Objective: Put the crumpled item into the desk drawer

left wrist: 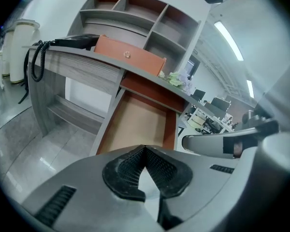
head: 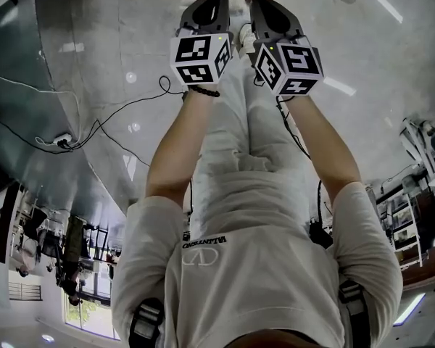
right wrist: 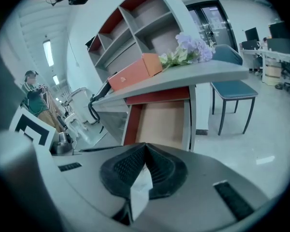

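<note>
Crumpled item: a white crumpled item point(right wrist: 141, 190) is pinched between the pads of the right gripper, with its lower end sticking out below the jaws. It is held in the air in front of the drawer, not inside it.
Right gripper: the right gripper point(right wrist: 145, 146) is clenched on the crumpled item and is pointed toward the open drawer.
Left gripper: the left gripper point(left wrist: 145, 149) is clenched, its jaws brought together at the tips with nothing gripped between them. In the head view it is held just beside the right gripper.
Drawer: the drawer point(right wrist: 164, 122) is pulled out from under the tabletop, and its pale brown bottom and red-brown sides are exposed.
Tabletop: the grey tabletop point(right wrist: 208, 74) is seen above the drawer.
Orange box: an orange box point(right wrist: 135, 71) is set on the tabletop.
Flowers: a bunch of pale purple flowers point(right wrist: 193, 47) is laid on the tabletop beside the box.
Shelf unit: a shelf unit point(right wrist: 130, 28) with grey and red-brown compartments is mounted at the back of the tabletop.
Black cable: a black cable point(left wrist: 36, 62) is hung over the tabletop's end, away from the flowers.
Chair: a blue-seated chair point(right wrist: 234, 88) is placed on the floor near the desk.
</note>
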`<act>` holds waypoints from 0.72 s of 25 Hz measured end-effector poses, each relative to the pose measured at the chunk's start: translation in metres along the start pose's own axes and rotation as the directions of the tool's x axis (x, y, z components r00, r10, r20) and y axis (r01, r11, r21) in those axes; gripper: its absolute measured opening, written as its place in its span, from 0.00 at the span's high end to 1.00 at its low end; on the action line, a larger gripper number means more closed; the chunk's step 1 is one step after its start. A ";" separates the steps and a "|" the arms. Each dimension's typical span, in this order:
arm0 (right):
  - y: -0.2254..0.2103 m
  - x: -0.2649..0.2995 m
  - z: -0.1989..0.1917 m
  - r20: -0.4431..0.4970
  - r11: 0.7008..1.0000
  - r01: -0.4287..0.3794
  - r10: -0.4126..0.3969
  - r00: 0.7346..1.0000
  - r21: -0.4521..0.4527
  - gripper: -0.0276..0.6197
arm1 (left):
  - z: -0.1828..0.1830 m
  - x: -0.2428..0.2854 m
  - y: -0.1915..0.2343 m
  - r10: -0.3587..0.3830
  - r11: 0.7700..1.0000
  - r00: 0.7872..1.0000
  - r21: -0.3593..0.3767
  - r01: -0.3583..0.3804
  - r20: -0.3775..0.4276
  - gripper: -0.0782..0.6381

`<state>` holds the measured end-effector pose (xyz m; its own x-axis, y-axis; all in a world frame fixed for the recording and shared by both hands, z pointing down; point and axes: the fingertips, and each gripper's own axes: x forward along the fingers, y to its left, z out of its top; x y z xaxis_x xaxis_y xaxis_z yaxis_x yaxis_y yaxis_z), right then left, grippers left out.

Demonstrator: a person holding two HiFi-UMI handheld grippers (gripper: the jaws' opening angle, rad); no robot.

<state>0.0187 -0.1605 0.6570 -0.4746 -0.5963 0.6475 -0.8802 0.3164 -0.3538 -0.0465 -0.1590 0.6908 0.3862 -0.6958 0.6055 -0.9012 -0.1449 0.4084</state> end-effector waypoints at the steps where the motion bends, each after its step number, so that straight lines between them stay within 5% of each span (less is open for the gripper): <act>1: 0.001 -0.004 0.005 0.006 1.000 -0.002 0.002 1.000 -0.005 0.96 | 0.005 -0.003 -0.002 -0.001 1.000 1.000 0.003 0.001 0.004 0.89; 18: 0.033 -0.167 0.131 0.088 0.995 -0.050 0.057 0.994 -0.081 0.96 | 0.124 -0.114 -0.068 -0.036 0.996 0.995 0.086 0.028 0.094 0.89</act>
<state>0.0699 -0.1467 0.4486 -0.5219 -0.6398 0.5642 -0.8529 0.4047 -0.3300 -0.0538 -0.1568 0.5094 0.3983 -0.7530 0.5238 -0.9036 -0.2240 0.3651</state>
